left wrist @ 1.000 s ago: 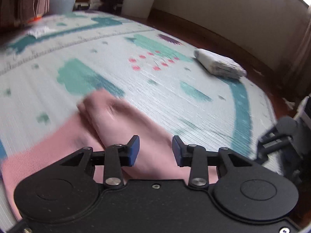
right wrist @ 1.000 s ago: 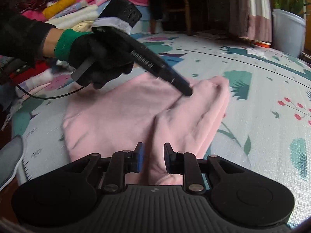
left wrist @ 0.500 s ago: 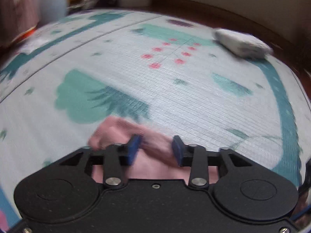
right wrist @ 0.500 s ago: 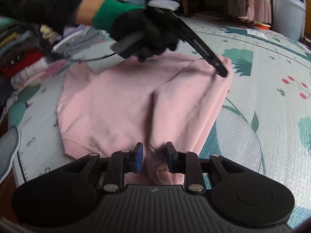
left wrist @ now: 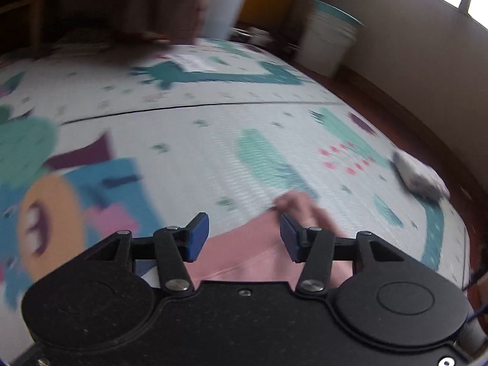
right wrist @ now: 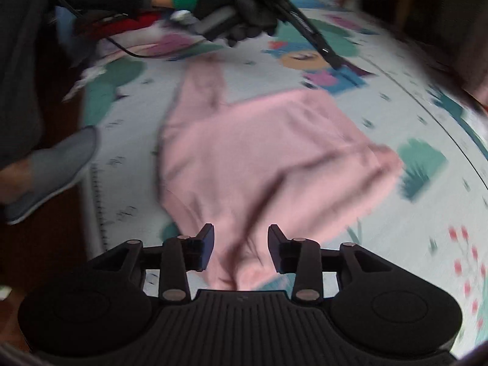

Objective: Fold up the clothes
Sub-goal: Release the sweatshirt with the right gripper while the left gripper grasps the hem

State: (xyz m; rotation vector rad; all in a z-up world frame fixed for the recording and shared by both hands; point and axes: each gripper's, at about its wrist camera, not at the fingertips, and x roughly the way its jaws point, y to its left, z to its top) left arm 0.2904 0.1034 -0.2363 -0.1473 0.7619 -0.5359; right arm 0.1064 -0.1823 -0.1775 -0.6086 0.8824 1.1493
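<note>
Broadly, the patterned play mat [right wrist: 411,219] carries the pink sweater [right wrist: 262,164], lying mostly flat ahead of the right gripper [right wrist: 241,248], whose fingers stand apart over a bunched hem. The left gripper [left wrist: 244,236] also gapes, seemingly empty through the blur. Pinch a single layer squarely before lifting.

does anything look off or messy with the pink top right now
Somewhat. The pink top lies rumpled on the play mat, one sleeve splayed outward and a diagonal crease across its body, so no tidy fold yet. Both the left gripper and right gripper are open, holding nothing. The frames are blurred.
</note>
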